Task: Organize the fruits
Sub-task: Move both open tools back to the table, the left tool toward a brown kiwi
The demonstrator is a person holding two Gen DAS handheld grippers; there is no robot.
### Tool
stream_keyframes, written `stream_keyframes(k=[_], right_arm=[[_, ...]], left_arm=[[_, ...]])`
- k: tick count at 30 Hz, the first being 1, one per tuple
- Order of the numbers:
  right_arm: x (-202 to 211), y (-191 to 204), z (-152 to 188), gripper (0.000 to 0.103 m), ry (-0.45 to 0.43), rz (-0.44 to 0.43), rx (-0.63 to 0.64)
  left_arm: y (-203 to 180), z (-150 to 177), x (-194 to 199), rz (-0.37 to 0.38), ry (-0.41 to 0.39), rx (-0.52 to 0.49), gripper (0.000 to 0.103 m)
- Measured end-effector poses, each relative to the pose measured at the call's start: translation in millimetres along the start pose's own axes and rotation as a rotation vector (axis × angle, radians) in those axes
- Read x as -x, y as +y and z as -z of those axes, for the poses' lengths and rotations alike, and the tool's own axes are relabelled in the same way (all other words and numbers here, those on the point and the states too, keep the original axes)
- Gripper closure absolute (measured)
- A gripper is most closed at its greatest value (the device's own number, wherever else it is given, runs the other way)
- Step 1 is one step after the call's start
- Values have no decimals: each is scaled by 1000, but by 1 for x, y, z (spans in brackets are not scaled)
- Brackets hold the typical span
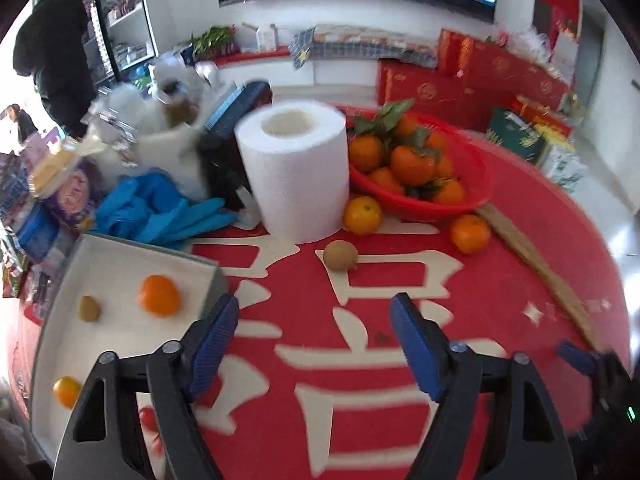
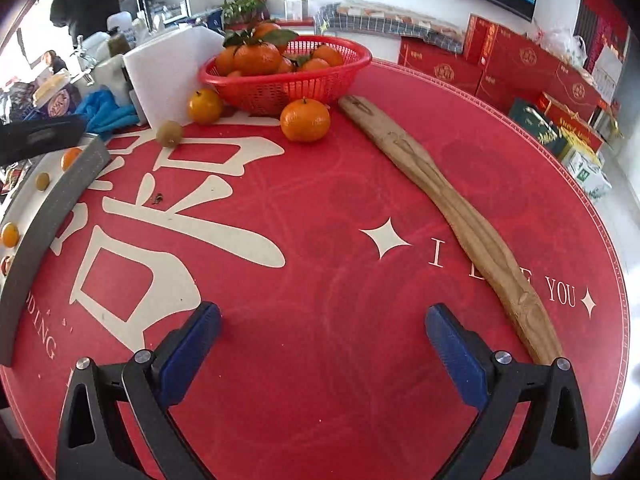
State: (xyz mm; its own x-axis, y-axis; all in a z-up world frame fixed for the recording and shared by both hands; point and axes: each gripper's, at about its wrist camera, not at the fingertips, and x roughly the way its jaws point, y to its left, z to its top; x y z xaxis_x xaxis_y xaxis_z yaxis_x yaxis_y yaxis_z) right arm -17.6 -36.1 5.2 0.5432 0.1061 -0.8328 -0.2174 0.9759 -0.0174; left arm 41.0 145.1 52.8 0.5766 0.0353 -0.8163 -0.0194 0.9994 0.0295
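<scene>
A red basket [image 1: 472, 168] [image 2: 352, 60] of leafy oranges stands at the back of the red round table. Loose on the cloth before it lie two oranges [image 1: 362, 215] [image 1: 470, 233] [image 2: 205, 106] [image 2: 305, 119] and a kiwi [image 1: 340, 255] [image 2: 169, 133]. A grey-walled white tray [image 1: 120, 264] [image 2: 48, 216] on the left holds two oranges [image 1: 159, 295] [image 1: 66, 391] and a kiwi [image 1: 89, 308]. My left gripper [image 1: 316, 340] hovers open and empty beside the tray's right edge. My right gripper [image 2: 322, 344] is open and empty over bare cloth; it shows at the left wrist view's right edge [image 1: 580, 356].
A paper roll [image 1: 294, 168] [image 2: 168, 76] stands left of the basket, with blue gloves [image 1: 160, 212] and bottles behind it. A long wooden stick [image 2: 452, 208] [image 1: 536, 272] lies across the right of the table. Red gift boxes [image 2: 520, 68] line the wall. A person in black [image 1: 52, 56] stands far left.
</scene>
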Motion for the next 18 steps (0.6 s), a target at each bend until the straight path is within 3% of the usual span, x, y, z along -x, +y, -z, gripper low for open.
stream_keyframes(k=[5,14,17,18], right_arm=[[-3,1,0,0,-7,1,-3],[-4,0,4,0,-20,1,-4],[-7,0,-2,0,-16,-13,6],[-8,0,-5,0,-14,-24,9]], left_arm=[[-4,-8,-44,-13,41,24,29],[0,-18,-70,-9,30,84,30],[-4,-15,-67,7,9,60,49],[-6,-14,-64,13,4,42,68]])
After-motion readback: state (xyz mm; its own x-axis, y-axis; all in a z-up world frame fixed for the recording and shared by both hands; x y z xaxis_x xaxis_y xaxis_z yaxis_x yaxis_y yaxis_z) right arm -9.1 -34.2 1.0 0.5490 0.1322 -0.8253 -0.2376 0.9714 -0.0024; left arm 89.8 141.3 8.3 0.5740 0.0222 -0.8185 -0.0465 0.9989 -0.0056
